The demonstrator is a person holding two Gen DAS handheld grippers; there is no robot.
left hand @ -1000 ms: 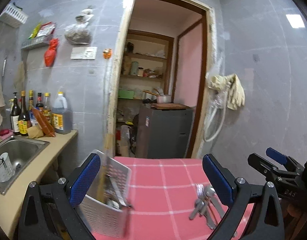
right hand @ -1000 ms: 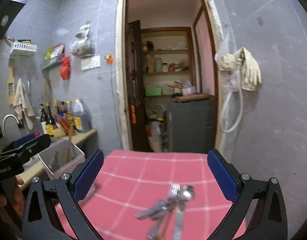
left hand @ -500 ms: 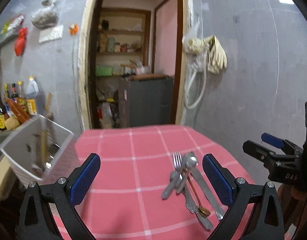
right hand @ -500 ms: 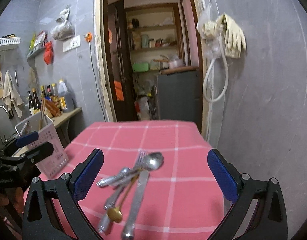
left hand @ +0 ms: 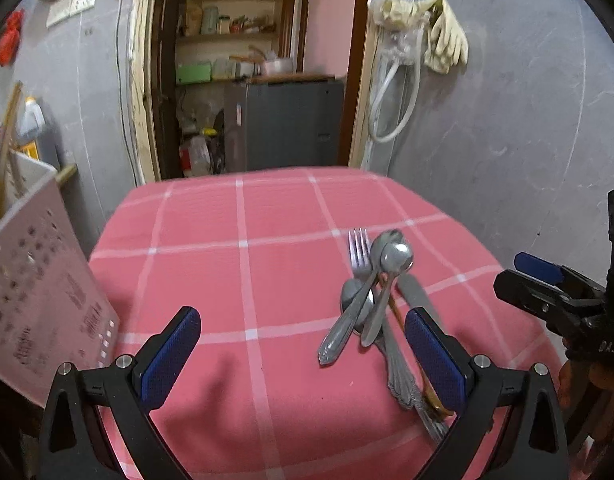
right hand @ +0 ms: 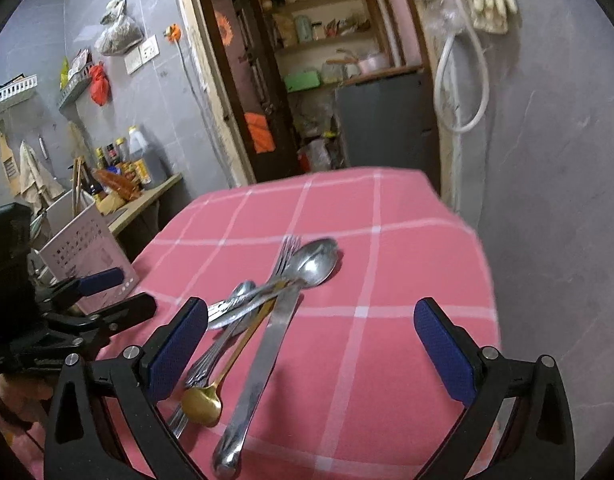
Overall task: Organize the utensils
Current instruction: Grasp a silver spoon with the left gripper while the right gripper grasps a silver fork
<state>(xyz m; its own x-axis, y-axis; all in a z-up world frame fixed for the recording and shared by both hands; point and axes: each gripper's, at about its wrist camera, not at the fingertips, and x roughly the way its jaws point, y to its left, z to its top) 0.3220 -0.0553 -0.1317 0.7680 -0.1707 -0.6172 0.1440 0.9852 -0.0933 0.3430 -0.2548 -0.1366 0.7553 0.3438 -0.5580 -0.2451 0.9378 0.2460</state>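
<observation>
A pile of metal utensils (left hand: 371, 300) lies on the pink checked tablecloth (left hand: 243, 280): a fork (left hand: 358, 248), spoons, a knife and a gold spoon (right hand: 201, 400). The pile also shows in the right wrist view (right hand: 267, 304). A white perforated utensil basket (left hand: 39, 296) with chopsticks in it stands at the table's left edge, also in the right wrist view (right hand: 89, 252). My left gripper (left hand: 303, 356) is open and empty above the table, the pile at its right finger. My right gripper (right hand: 311, 344) is open and empty, the pile at its left finger.
The table stands against a grey wall (left hand: 507, 140) on the right, with a doorway (left hand: 251, 80) behind it. A counter with bottles (right hand: 127, 164) and a sink is at the left. A hose and gloves (right hand: 479, 4) hang on the wall.
Both grippers have tilted down and moved closer to the table. The utensil pile now looks larger and lies between the fingers' reach. The basket has slid to the left edge of the left view.
</observation>
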